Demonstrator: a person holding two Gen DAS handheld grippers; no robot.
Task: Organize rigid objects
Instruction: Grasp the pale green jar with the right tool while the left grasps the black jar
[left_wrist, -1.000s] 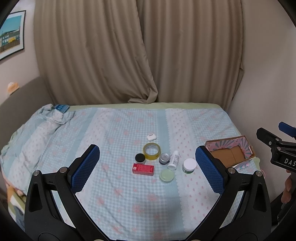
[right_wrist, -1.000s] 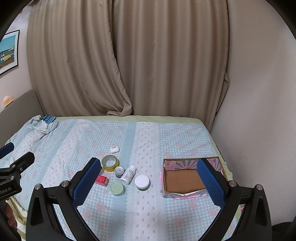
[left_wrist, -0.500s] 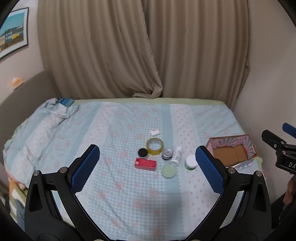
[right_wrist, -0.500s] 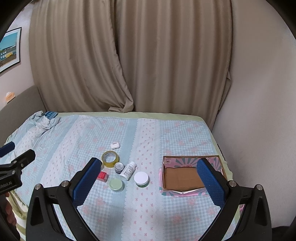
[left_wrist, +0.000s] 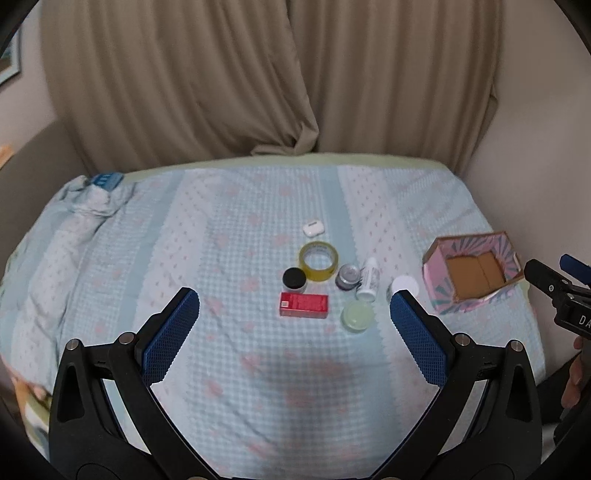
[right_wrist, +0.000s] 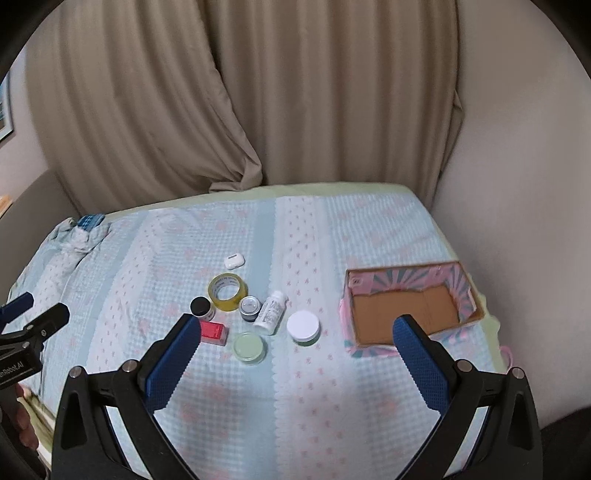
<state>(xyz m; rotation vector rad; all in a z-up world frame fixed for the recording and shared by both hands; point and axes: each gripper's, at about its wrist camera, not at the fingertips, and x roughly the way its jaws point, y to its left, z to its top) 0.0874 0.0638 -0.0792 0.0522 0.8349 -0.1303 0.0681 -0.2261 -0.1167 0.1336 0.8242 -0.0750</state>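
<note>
The right gripper (right_wrist: 295, 332) hangs above the bed (right_wrist: 332, 387) with its blue fingers (right_wrist: 173, 354) spread wide and nothing between them. Below it a tape roll (right_wrist: 228, 291), black-lidded jar (right_wrist: 201, 308), red box (right_wrist: 213, 332), small tin (right_wrist: 249, 308), lying bottle (right_wrist: 270, 313), green lid (right_wrist: 250, 347) and white jar (right_wrist: 303, 326) cluster together, an earbud case (right_wrist: 234, 261) just behind. The open carton (right_wrist: 463, 291) sits well apart to their right, and the left gripper (right_wrist: 26, 332) shows at the left edge.

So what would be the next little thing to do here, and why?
Probably lower the right gripper toward the white-lidded jar. Both grippers hang open and empty above the bed, the cardboard box has nothing in it, and that jar lies nearest the box of all the small items, almost straight ahead between the right gripper's fingers. The left gripper can wait.
</note>
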